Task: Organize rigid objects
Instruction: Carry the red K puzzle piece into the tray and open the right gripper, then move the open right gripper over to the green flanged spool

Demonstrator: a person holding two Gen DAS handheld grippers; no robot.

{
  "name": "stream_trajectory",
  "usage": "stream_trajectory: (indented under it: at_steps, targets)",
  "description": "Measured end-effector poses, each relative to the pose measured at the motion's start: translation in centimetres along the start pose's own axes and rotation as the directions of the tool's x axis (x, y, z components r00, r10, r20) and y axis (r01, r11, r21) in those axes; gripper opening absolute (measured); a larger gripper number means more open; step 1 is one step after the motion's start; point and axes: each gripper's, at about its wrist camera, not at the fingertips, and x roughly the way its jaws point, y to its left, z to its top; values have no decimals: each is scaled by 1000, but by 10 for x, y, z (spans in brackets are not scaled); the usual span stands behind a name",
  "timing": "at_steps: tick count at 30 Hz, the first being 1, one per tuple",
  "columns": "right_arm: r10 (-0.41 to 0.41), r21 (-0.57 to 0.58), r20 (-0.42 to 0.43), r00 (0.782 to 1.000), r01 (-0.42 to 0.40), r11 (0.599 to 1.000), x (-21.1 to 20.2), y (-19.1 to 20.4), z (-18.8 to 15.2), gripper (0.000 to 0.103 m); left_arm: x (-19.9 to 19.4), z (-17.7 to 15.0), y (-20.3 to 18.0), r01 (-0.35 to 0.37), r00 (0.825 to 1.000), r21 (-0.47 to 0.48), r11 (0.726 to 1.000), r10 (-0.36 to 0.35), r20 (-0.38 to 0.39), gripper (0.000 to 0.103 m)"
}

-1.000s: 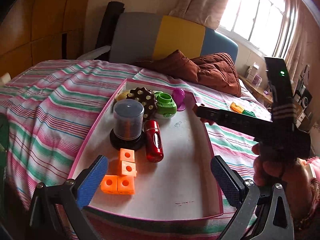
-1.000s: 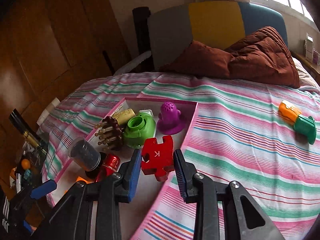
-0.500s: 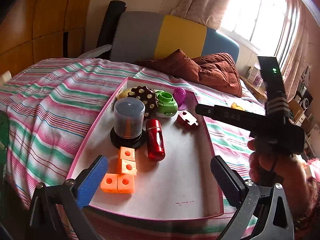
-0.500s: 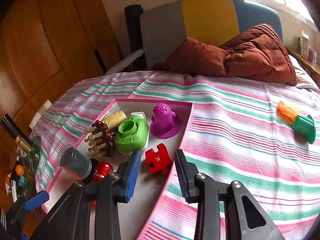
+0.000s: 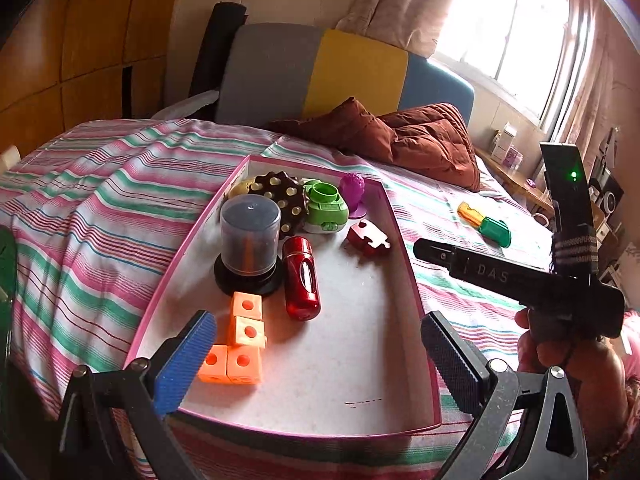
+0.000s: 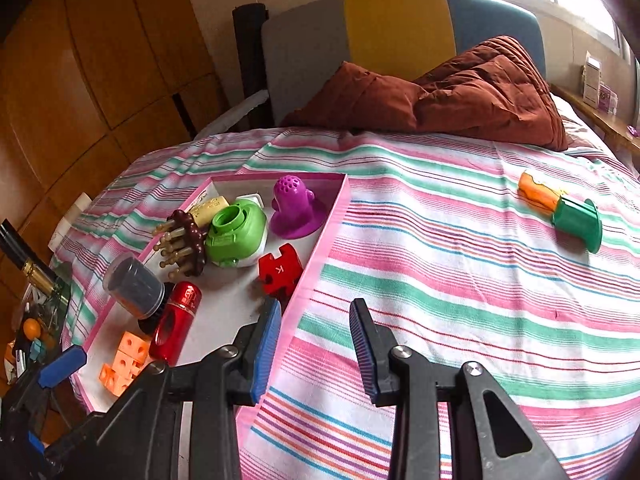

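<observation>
While red puzzle piece (image 6: pixel 279 271) sits in pink tray (image 6: pixel 316 264), my right gripper (image 6: pixel 312 342) jaws apart, empty; left gripper (image 5: pixel 316 356) jaws apart; orange-green toy (image 6: pixel 562 210) remains on bed, right of frame.

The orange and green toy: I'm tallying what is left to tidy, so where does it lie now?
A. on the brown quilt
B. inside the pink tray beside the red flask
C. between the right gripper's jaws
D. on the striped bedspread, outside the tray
D: the orange and green toy lies alone on the striped bedspread, well clear of the pink tray, and nothing is between the jaws of the right gripper.
</observation>
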Motion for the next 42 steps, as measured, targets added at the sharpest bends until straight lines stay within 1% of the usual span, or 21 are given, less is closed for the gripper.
stream_trajectory:
  at_steps: [7,12,15,20,25,30,35,38,42]
  targets:
    - [-31,-43,-8,999,30,999,-5,5,-7,35,-2,0,-2,15,1000,3,1000,-15,5,103]
    - [-36,-65,-10,999,35,997,-7,6,-9,35,-4,-1,-5,35,999,-2,999,-35,9,103]
    - [-35,-70,-15,999,33,997,-6,5,-10,35,-6,-1,-6,34,999,4,999,-34,16,103]
    - [-44,-59,-30,999,42,997,-4,-2,-15,35,-5,-3,-9,39,999,3,999,-39,9,103]
    - [-55,-43,-42,998,53,998,-4,-17,-17,35,-3,-4,-16,48,999,19,999,-48,-7,103]
    - [-89,-28,-55,994,88,996,-2,-41,-20,35,-3,-1,-28,72,997,37,997,-71,-15,103]
    - [-150,4,-68,986,151,989,-3,-81,-18,36,-2,3,-44,96,995,69,993,-95,-29,103]
    - [-204,27,-60,977,206,978,-6,-110,-5,36,-1,5,-54,104,994,91,990,-101,-37,103]
    - [-281,102,-10,960,280,955,-18,-156,28,37,1,8,-62,108,994,105,989,-103,-47,103]
